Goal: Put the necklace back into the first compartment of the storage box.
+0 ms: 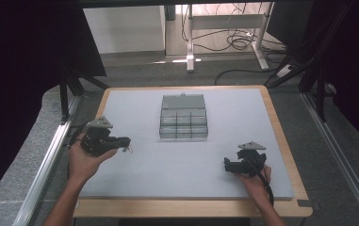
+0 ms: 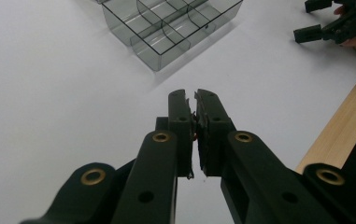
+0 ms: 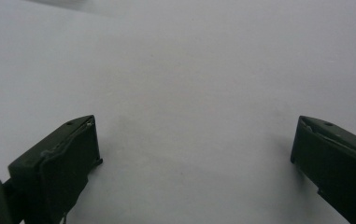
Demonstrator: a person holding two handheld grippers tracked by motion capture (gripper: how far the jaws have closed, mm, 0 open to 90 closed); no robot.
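A clear smoky plastic compartment box point(image 1: 183, 123) stands at the middle back of the mat with its lid point(image 1: 183, 101) folded open behind it; its cells look empty. My left gripper point(image 1: 127, 140) hovers at the left, pointing right, shut on a small thin wire-like piece point(image 2: 195, 136) with a reddish spot, pinched between the jaws. The left gripper view has the box point(image 2: 155, 52) ahead of the left gripper point(image 2: 194, 93). My right gripper point(image 1: 227, 164) sits low at the front right, pointing left. The right gripper point(image 3: 195, 123) is wide open over bare mat, nothing between its fingers.
A pale grey mat point(image 1: 167, 165) covers a wooden table point(image 1: 281, 127). Dark curtains and frame legs flank both sides. A desk frame and cables point(image 1: 233, 40) lie on the floor beyond. The right gripper point(image 2: 323, 29) also appears far off in the left gripper view.
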